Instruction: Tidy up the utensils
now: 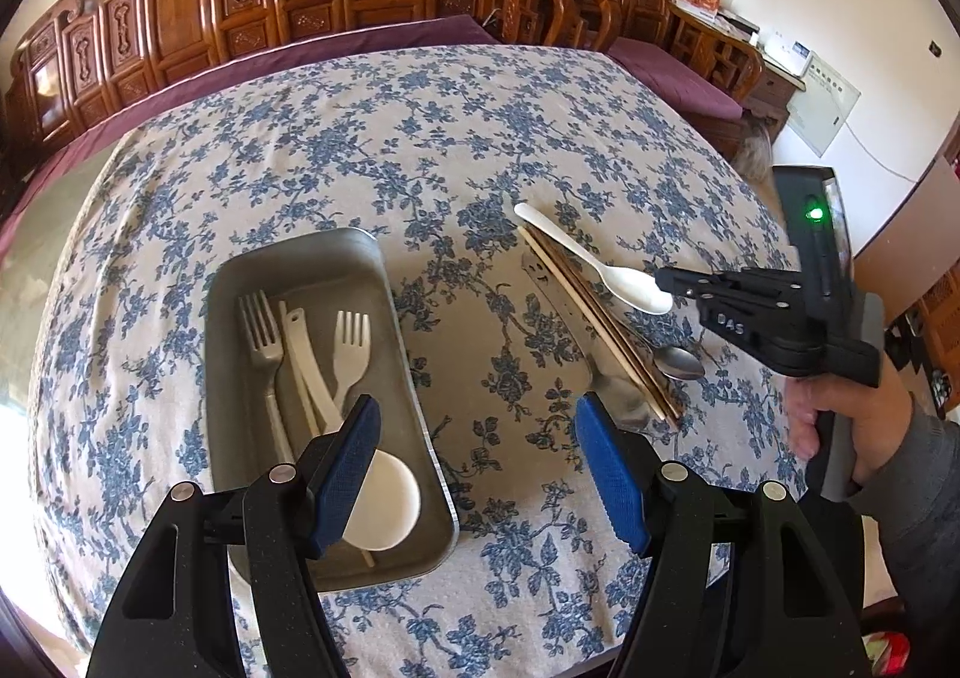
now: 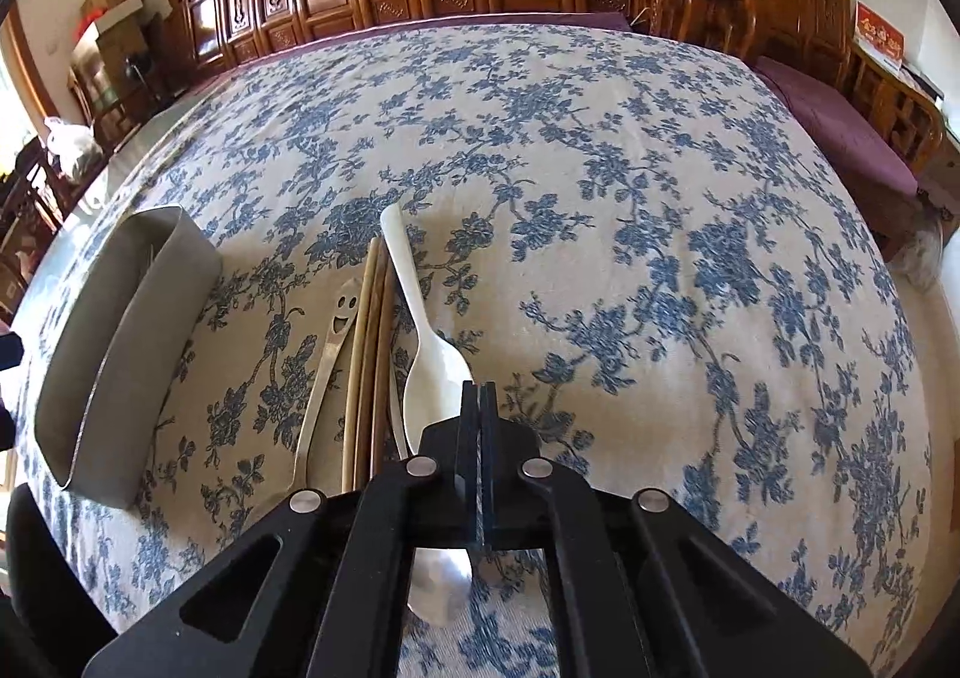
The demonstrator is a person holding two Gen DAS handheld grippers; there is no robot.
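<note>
Right gripper (image 2: 478,396) closed at white plastic spoon (image 2: 433,372) (grip unclear) | left gripper (image 1: 480,450) open | risk: spoon slips before grey metal tray (image 1: 414,378).

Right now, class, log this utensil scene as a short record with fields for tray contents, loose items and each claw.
tray: metal tray on floral tablecloth
in tray: metal fork, white fork, white ladle
loose on cloth: white spoon, chopsticks, smiley-handled utensil, metal spoon
left claw: open, above tray edge, empty
right claw: shut, tips at the white spoon's bowl; grip unclear
</note>
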